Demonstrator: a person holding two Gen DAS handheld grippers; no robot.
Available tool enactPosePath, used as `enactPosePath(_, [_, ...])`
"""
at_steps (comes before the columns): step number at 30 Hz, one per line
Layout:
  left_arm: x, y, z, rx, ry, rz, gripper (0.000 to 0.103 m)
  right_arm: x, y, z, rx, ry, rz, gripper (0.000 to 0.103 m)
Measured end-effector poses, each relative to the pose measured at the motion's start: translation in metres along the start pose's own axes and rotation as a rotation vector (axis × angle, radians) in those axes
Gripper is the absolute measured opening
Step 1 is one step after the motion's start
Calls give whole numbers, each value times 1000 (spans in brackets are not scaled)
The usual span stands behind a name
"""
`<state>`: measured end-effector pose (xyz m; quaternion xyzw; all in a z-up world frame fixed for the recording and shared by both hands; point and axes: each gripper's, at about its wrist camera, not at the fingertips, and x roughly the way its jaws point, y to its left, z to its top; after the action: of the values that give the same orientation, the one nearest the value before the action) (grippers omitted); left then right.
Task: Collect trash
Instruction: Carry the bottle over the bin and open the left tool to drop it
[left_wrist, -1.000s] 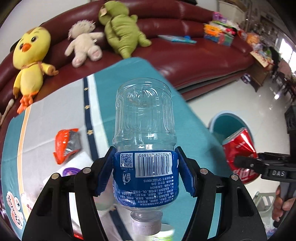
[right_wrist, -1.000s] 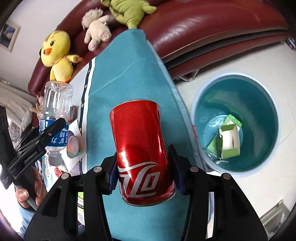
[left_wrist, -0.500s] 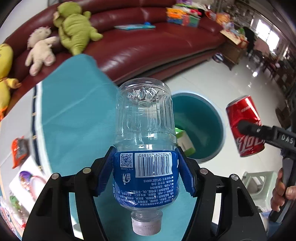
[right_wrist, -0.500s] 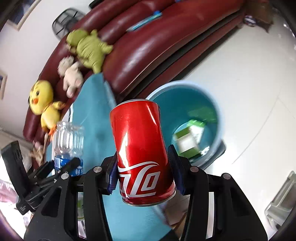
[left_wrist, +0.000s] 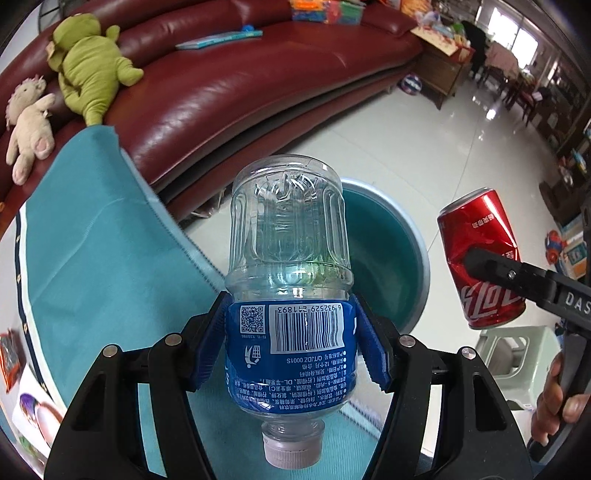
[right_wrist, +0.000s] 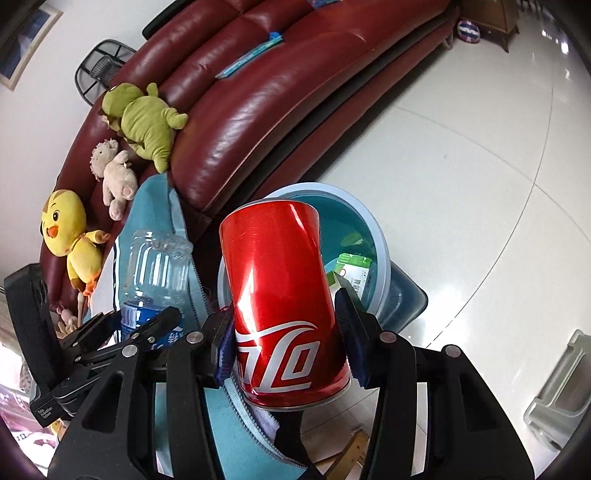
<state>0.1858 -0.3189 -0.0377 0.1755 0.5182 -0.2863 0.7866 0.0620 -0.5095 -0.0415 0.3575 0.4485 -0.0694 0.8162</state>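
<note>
The left tool (left_wrist: 291, 350) is clamped on an empty bottle (left_wrist: 290, 266) at centre frame and the right tool (right_wrist: 284, 332) grips a red can (right_wrist: 284, 302), both carried off the desk (left_wrist: 92, 258) above the teal bin (left_wrist: 402, 258), apparently for dropping in.

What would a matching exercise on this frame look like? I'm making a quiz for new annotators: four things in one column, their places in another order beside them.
Things:
1. plastic bottle
2. red can
3. green carton
4. green plush toy

Places:
A. on the sofa
B. inside the teal bin
C. in the right hand-held gripper
D. in the left hand-held gripper

Pairs: 1-D, 2-C, 3-B, 4-A
</note>
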Motion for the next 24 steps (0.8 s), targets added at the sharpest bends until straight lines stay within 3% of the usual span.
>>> enactPosePath(10, [36,-7,18,2,73,44,67,18,-2,8,1,31,-23,46])
enactPosePath(13, [36,-7,18,8,64,54,73,20,-3,9,0,35,-33,47])
enactPosePath(24, [15,9,2,-51,28,20,76,25,5,10,-13,47,-59,46])
